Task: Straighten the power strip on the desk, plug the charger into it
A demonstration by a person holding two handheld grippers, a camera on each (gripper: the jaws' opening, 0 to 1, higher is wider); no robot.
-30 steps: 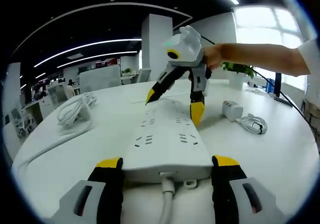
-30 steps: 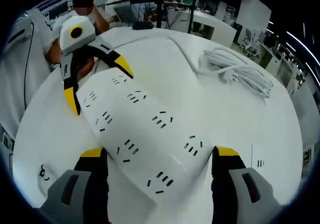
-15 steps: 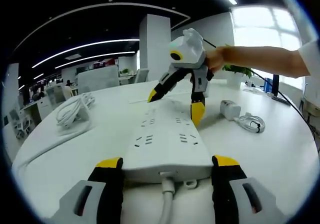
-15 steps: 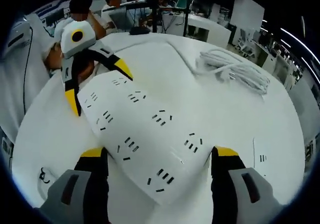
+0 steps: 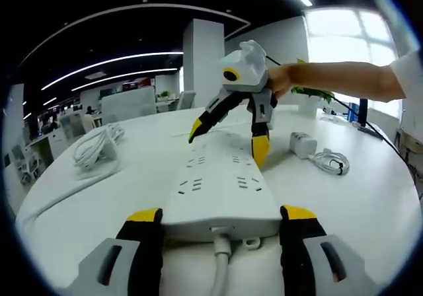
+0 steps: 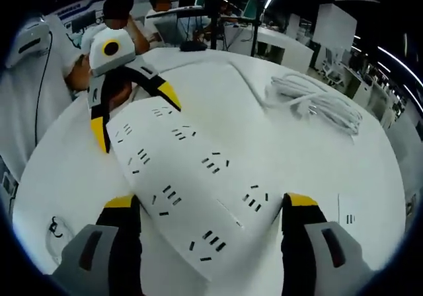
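A wide white power strip (image 5: 220,177) lies lengthwise on the white desk (image 5: 370,203), its cord (image 5: 220,269) leaving toward me. My left gripper (image 5: 221,215) is open, with one jaw on each side of the cord end. My right gripper (image 5: 227,143), held by a hand, is open astride the far end. In the right gripper view the strip (image 6: 192,177) runs at a slant from my right gripper (image 6: 211,203) to the left gripper (image 6: 132,114). The white charger (image 5: 304,144) with its coiled lead (image 5: 334,162) lies right of the strip.
A bundle of white cable (image 5: 99,144) lies on the left of the desk; in the right gripper view the bundle (image 6: 317,98) is at the upper right. A flat white panel with slots (image 6: 347,215) sits by the right jaw. People (image 6: 119,18) sit at desks behind.
The right gripper has shifted slightly over the strip's far end and its camera has moved a little. The strip and the left gripper have hardly moved.
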